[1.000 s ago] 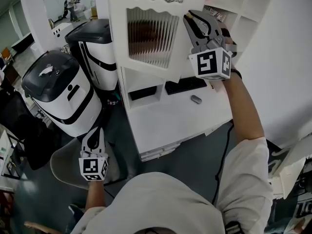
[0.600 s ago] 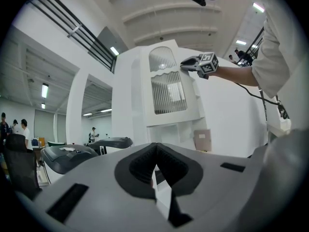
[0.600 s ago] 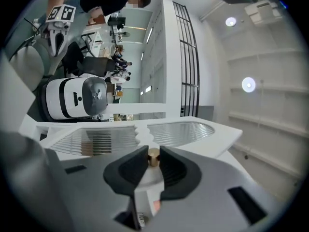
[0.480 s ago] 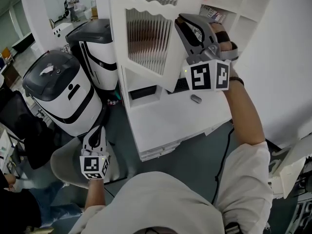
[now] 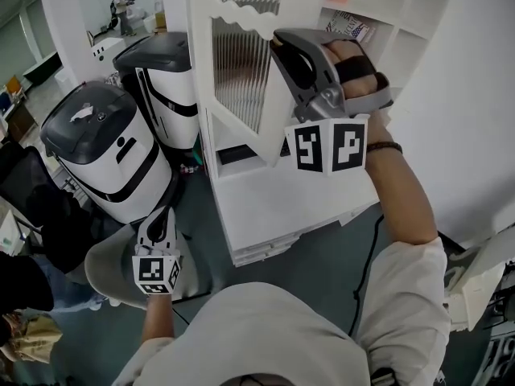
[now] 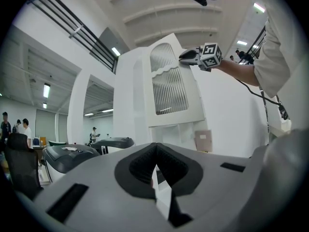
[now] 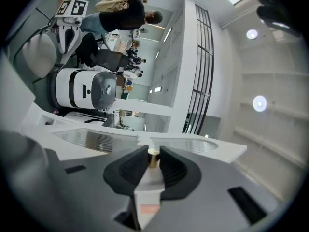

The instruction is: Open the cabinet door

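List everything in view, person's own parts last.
cabinet: one, white, centre
cabinet door: one, white with ribbed glass, swung partly open
knob: one, brass, on the door, between the right jaws
machines: two, white and black, left of the cabinet
chair: one, grey, lower left
bystanders: several, varied clothing, background
left gripper: one, grey, low left, jaws shut, empty
right gripper: one, grey, jaws shut on the knob
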A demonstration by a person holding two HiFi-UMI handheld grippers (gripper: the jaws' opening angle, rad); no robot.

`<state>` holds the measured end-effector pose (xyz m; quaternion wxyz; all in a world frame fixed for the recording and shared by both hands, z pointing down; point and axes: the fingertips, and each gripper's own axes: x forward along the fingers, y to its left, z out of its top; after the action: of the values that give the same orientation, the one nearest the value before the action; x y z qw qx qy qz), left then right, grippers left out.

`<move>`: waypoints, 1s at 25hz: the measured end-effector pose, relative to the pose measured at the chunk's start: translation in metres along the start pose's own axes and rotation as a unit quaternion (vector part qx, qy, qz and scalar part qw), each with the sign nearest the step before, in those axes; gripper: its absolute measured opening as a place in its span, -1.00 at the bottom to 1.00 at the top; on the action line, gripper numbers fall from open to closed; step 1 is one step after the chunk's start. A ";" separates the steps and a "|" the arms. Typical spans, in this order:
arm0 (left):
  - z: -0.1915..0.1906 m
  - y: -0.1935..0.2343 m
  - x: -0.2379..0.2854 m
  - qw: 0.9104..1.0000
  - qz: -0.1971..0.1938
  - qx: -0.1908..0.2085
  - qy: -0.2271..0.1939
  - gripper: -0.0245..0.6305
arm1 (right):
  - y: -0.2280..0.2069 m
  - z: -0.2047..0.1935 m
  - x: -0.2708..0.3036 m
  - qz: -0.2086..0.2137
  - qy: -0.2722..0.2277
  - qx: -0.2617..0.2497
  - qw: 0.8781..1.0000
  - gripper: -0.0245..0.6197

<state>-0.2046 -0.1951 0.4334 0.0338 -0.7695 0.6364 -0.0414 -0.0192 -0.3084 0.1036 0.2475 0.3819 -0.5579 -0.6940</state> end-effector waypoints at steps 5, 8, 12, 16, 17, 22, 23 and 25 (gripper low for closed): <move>0.001 0.004 -0.007 1.000 0.005 -0.004 0.002 -0.93 | -0.002 0.015 0.001 0.007 0.027 -0.024 0.999 -0.69; -0.001 0.004 -0.010 1.000 0.007 -0.008 0.004 -0.93 | -0.004 0.021 0.001 0.015 0.039 -0.030 0.999 -0.69; -0.002 0.005 -0.014 1.000 0.007 -0.009 0.004 -0.93 | -0.004 0.033 0.001 0.026 0.060 -0.039 0.997 -0.69; -0.002 0.008 -0.016 1.000 0.007 -0.011 0.002 -0.93 | -0.004 0.050 0.004 0.038 0.080 -0.048 0.995 -0.69; -0.002 0.008 -0.016 1.000 0.007 -0.011 0.002 -0.93 | -0.004 0.052 0.005 0.041 0.084 -0.049 0.994 -0.69; -0.003 0.013 -0.018 1.000 0.012 -0.012 0.003 -0.93 | -0.005 0.063 0.007 0.049 0.096 -0.059 0.992 -0.69; -0.004 0.015 -0.020 1.000 0.014 -0.013 0.004 -0.93 | -0.005 0.067 0.007 0.049 0.096 -0.062 0.992 -0.69; -0.006 0.019 -0.021 1.000 0.016 -0.016 0.004 -0.93 | -0.006 0.075 0.009 0.047 0.094 -0.069 0.992 -0.68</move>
<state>-0.2280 -0.1777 0.4367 0.0193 -0.7593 0.6495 -0.0339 -0.0840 -0.2699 0.1020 0.3569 0.4010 -0.5002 -0.6795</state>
